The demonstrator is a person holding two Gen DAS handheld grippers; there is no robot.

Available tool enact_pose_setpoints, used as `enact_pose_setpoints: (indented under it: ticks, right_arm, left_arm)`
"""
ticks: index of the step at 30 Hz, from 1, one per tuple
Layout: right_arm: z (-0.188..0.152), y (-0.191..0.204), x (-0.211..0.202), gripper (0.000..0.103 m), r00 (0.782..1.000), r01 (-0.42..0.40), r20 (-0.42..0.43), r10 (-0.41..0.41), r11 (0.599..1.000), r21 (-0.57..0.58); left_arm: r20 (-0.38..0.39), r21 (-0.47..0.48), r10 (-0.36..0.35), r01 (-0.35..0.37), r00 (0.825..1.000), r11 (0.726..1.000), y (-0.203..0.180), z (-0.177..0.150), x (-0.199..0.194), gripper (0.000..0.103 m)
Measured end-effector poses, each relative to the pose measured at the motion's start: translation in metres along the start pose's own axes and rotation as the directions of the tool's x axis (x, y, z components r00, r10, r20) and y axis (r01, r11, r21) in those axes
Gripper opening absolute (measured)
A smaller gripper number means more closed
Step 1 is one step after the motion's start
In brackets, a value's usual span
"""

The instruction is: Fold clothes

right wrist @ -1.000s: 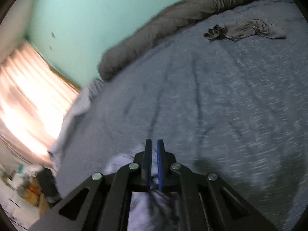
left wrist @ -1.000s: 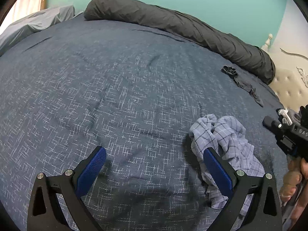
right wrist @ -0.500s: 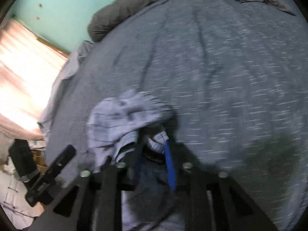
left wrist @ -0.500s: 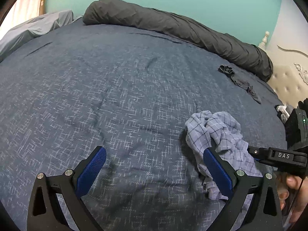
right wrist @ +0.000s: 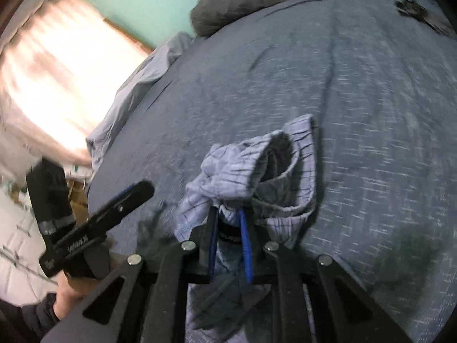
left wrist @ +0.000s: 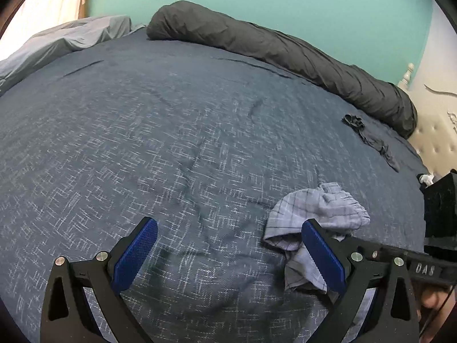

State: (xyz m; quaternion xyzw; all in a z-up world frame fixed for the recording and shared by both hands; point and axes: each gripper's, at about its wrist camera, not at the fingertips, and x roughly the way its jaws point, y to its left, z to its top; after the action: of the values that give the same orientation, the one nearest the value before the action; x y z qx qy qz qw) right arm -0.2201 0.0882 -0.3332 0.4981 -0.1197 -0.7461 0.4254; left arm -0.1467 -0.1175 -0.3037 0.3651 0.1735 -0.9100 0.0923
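Hovering at the left with its jaws spread wide and empty, the left gripper (left wrist: 228, 254) has bare bedspread (left wrist: 171, 143) beneath it. To its right the checked garment (left wrist: 317, 214) lies crumpled, with no clear long axis, its near edge pinched in the right gripper (right wrist: 228, 214), whose jaws just closed further, plainly the nearer tool.

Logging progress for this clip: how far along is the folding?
Nothing looks folded yet. The crumpled light-blue plaid garment is pinched in the right gripper; the left gripper hangs open over the navy bedspread. Spreading, folding and the dark garment remain.
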Motion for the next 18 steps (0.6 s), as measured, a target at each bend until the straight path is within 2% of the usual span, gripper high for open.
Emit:
enact_pose_setpoints:
  ticks: [5,8,11,15,16,18]
  right_arm:
    - [0.01,-0.018,-0.031,0.039,0.989,0.06,0.127,-0.07,0.995,0.085]
    - [0.003,-0.036,-0.045,0.041,0.985,0.086,0.131,-0.11,0.98,0.179]
    - [-0.002,-0.049,-0.038,0.041,0.988,0.099,0.091,-0.123,0.968,0.229]
    - [-0.006,-0.053,-0.034,0.045,0.994,0.073,0.064,-0.091,0.968,0.239]
    - [-0.006,-0.054,-0.035,0.049,0.995,0.062,0.063,-0.079,0.968,0.242]
    - [-0.007,-0.059,-0.039,0.05,0.995,0.051,0.066,-0.07,0.967,0.248]
  left_arm:
    - [-0.024,0.027,-0.048,0.048,0.999,0.998,-0.013,0.001,0.004,0.103]
    - [-0.043,0.058,-0.082,0.085,0.996,0.995,-0.026,0.002,0.008,0.103]
    - [-0.061,0.098,-0.123,0.129,0.991,0.987,-0.042,0.004,0.012,0.103]
    - [-0.093,0.151,-0.15,0.163,0.984,0.975,-0.06,0.007,0.02,0.103]
    - [-0.098,0.165,-0.152,0.167,0.984,0.972,-0.063,0.007,0.021,0.103]
    - [-0.11,0.179,-0.142,0.16,0.984,0.971,-0.067,0.009,0.026,0.103]
